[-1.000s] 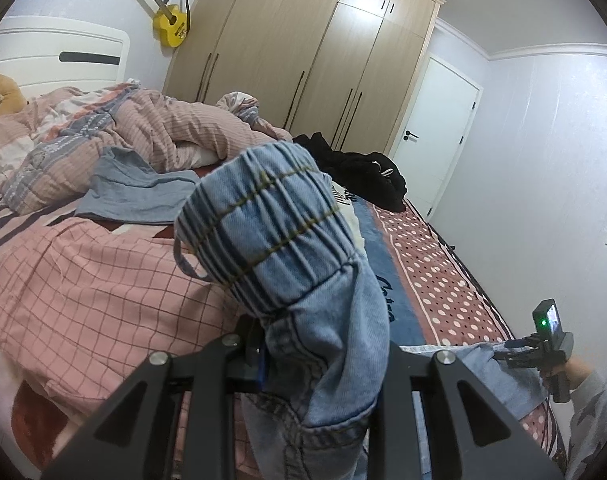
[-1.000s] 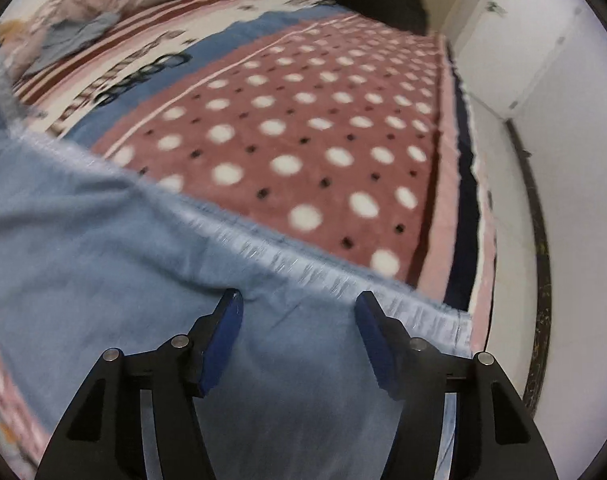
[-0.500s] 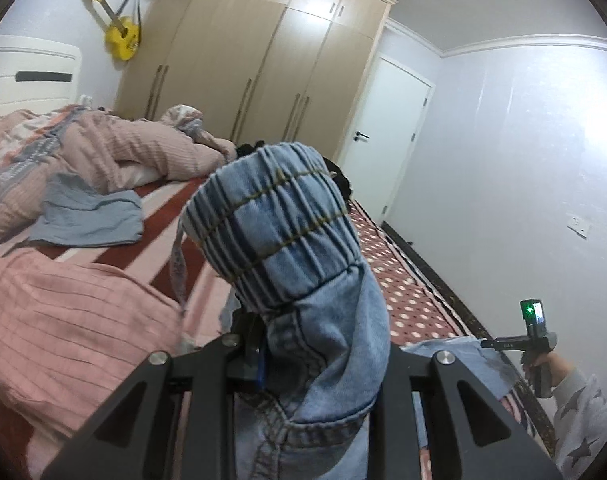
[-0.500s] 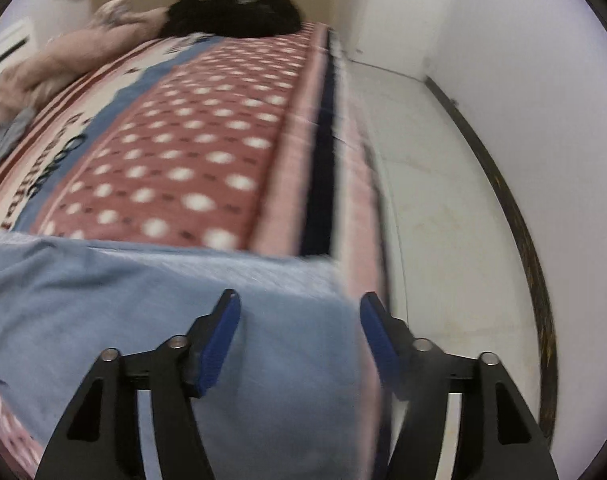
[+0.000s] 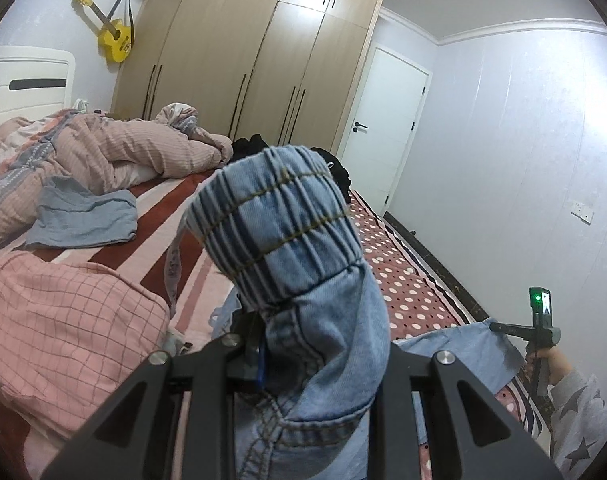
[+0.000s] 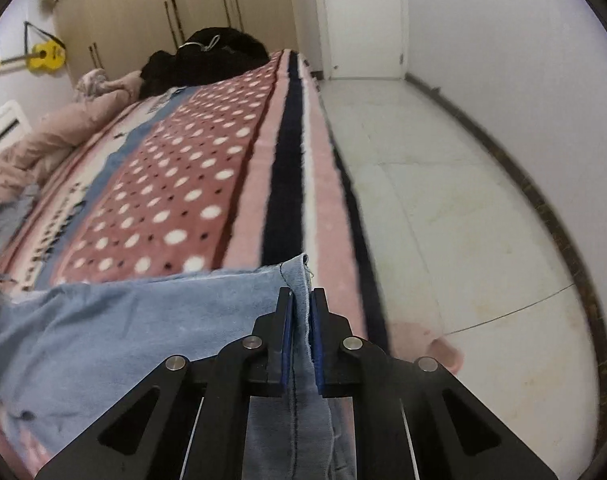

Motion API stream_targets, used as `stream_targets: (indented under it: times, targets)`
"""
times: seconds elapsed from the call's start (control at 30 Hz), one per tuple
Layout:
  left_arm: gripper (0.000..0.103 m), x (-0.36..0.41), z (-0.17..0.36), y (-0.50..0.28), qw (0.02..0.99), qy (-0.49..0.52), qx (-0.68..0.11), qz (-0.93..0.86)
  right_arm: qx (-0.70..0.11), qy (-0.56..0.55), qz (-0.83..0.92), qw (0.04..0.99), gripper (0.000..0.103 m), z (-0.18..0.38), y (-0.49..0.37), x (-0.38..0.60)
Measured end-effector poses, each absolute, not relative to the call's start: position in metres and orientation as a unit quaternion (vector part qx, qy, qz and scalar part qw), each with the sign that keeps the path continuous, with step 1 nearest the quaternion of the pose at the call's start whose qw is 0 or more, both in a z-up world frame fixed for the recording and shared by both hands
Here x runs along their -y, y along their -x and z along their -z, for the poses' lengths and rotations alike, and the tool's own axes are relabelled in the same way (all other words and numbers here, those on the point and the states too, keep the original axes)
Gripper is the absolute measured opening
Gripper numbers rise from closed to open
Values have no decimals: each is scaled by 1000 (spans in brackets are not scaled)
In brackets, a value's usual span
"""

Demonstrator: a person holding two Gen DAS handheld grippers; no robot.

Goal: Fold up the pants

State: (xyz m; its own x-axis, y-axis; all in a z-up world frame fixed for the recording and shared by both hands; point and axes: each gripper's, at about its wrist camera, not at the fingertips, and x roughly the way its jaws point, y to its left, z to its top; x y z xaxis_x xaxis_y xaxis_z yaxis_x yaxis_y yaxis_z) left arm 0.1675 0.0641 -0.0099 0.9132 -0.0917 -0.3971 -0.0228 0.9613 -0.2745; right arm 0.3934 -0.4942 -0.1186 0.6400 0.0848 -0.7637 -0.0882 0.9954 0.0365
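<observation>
The pants are light blue denim with an elastic waistband (image 5: 279,224). My left gripper (image 5: 303,356) is shut on the waistband end, which bunches up and stands above the fingers, hiding the fingertips. My right gripper (image 6: 301,312) is shut on the hem corner of a pant leg (image 6: 297,276) at the bed's right edge. The leg (image 6: 143,320) lies stretched across the bed to the left. In the left wrist view the right gripper (image 5: 499,326) shows at the far right holding the leg (image 5: 455,352).
The bed (image 6: 175,184) carries a dotted red blanket, a pink checked quilt (image 5: 63,320), a folded blue garment (image 5: 83,216) and black clothes (image 6: 207,56). White tiled floor (image 6: 463,200) lies right of the bed. Wardrobes (image 5: 243,68) and a door (image 5: 387,128) stand behind.
My right gripper has slid right along the leg to the hem corner and shut on it; it was open before. My left gripper keeps its hold, with the view swung slightly.
</observation>
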Motion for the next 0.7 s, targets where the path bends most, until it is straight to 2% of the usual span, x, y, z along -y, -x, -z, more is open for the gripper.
stream_targets:
  times: [0.13,0.23,0.3,0.5,0.6,0.63,0.7]
  targets:
    - [20,-50,12,-172,967,136,-212,32,-451,20,-27,892,4,134,-404,486]
    - [20,-26,15,-182,966,124,-220,60,-451,32,-20,892,13,135,-399,483]
    - [20,-3,20,-194,962,115,-232,88,-440,9,-25,898,35,125,-391,487]
    - [20,86,74,-236,936,76,-304,161,-409,6,-59,911,37,88,-351,485]
    - [21,119,101,-242,922,23,-344,177,-403,6,-94,910,39,81,-332,467]
    - [22,124,105,-241,918,7,-353,181,-403,4,-107,909,40,80,-327,459]
    - [34,124,106,-232,913,-20,-361,191,-405,2,-134,904,48,82,-320,442]
